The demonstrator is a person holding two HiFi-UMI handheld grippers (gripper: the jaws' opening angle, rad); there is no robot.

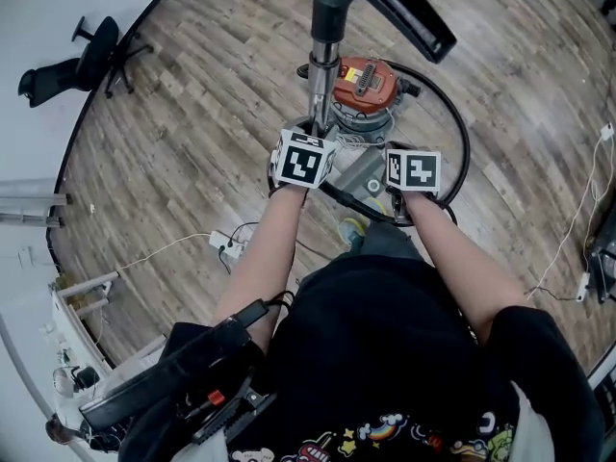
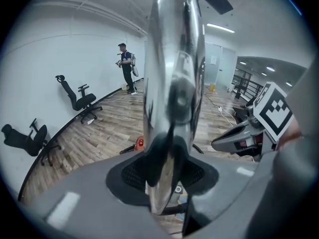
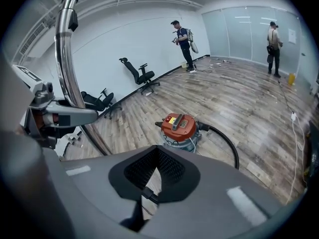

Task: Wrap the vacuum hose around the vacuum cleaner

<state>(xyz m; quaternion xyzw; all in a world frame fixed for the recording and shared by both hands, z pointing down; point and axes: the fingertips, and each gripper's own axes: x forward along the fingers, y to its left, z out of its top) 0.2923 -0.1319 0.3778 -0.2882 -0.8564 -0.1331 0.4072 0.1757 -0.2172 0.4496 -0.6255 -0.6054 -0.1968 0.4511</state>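
Observation:
The vacuum cleaner (image 1: 364,87) (image 3: 178,128), a grey drum with an orange top, stands on the wood floor ahead of me. Its chrome wand (image 1: 324,70) (image 2: 172,83) (image 3: 67,59) rises upright toward the head camera and ends in a black nozzle (image 1: 395,3). My left gripper (image 1: 316,131) (image 2: 172,183) is shut on the wand. The black hose (image 1: 465,147) (image 3: 227,143) loops from the drum round its right side and back under my hands. My right gripper (image 1: 383,166) (image 3: 151,183) is just right of the wand. Its jaws stand close together, holding nothing visible.
Black office chairs (image 1: 87,58) (image 3: 142,76) stand by the curved white wall. A white power strip (image 1: 226,243) with cord lies left of my feet, and a white cable (image 1: 577,219) runs along the right. Two people (image 3: 184,39) (image 3: 273,46) stand far off.

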